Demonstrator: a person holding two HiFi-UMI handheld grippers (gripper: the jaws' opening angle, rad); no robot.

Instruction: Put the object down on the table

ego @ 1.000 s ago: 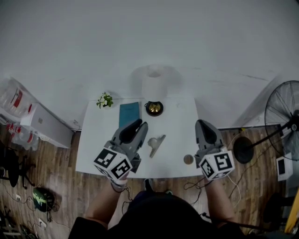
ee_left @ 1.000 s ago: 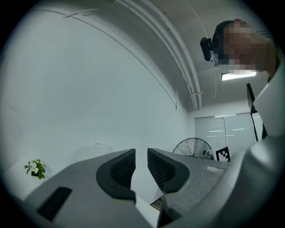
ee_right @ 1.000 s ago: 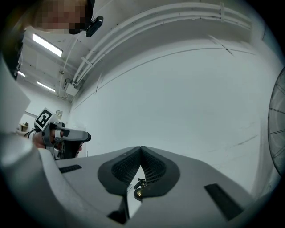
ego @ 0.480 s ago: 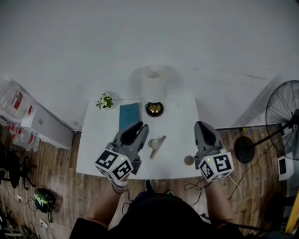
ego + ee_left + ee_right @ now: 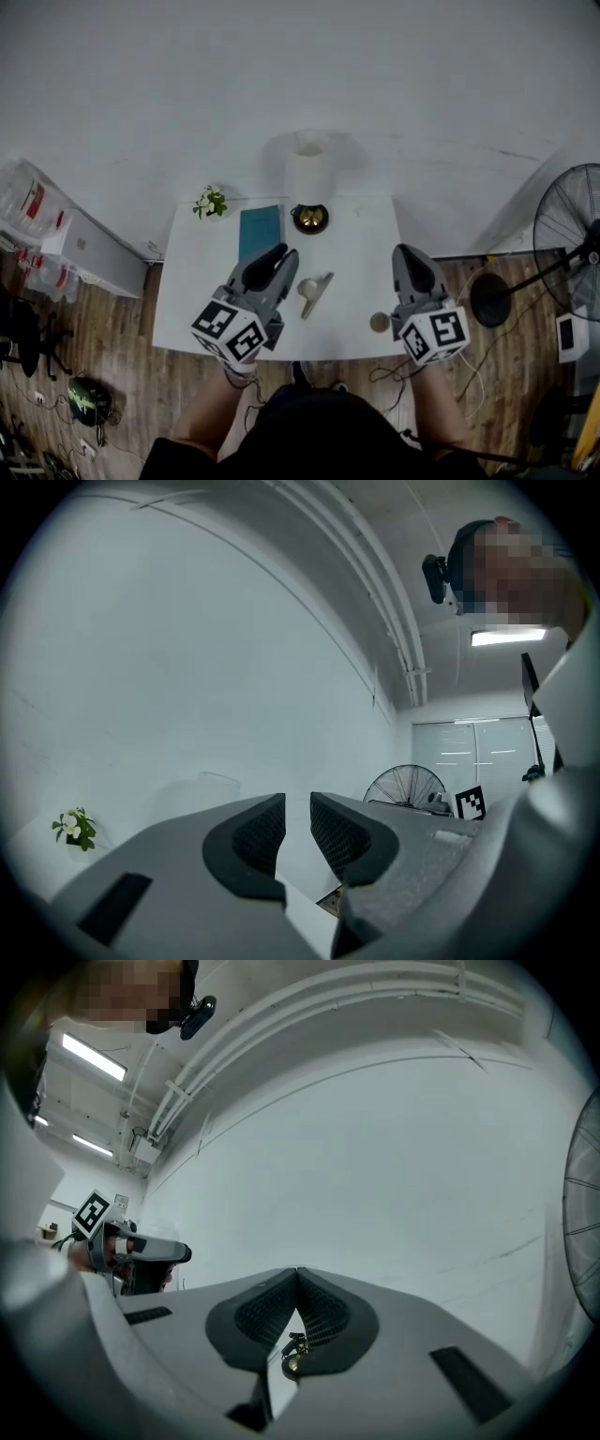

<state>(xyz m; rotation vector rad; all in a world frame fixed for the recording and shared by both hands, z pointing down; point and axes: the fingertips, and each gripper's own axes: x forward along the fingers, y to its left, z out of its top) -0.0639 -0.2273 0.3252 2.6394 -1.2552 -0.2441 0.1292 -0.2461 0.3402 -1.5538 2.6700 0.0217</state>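
1. The left gripper point(image 5: 279, 254) hangs over the near left part of the white table point(image 5: 187, 281). Its jaws stand narrowly parted, with nothing between them.
2. The right gripper point(image 5: 410, 251) hangs over the table's near right part, well apart from the left one. Its jaw tips are pressed together and it holds nothing.
3. A spoon-shaped object point(image 5: 314, 292), a pale ball on a flat grey handle, lies on the table just to the right of the left gripper's tips. It sits between the two grippers and touches neither.
4. A small round disc point(image 5: 378, 322) lies on the table just to the left of the right gripper's body, near the front edge.
5. Ahead of the left gripper's tips lies a teal book point(image 5: 260, 230), and further ahead and to the left stands a small plant point(image 5: 210, 201).
6. Ahead of the gap between the grippers sits a dark bowl point(image 5: 309, 217) with something golden in it. A white cylinder point(image 5: 309, 169) stands just behind the bowl.
7. A fan point(image 5: 572, 225) stands on the floor, well off to the right of the right gripper.
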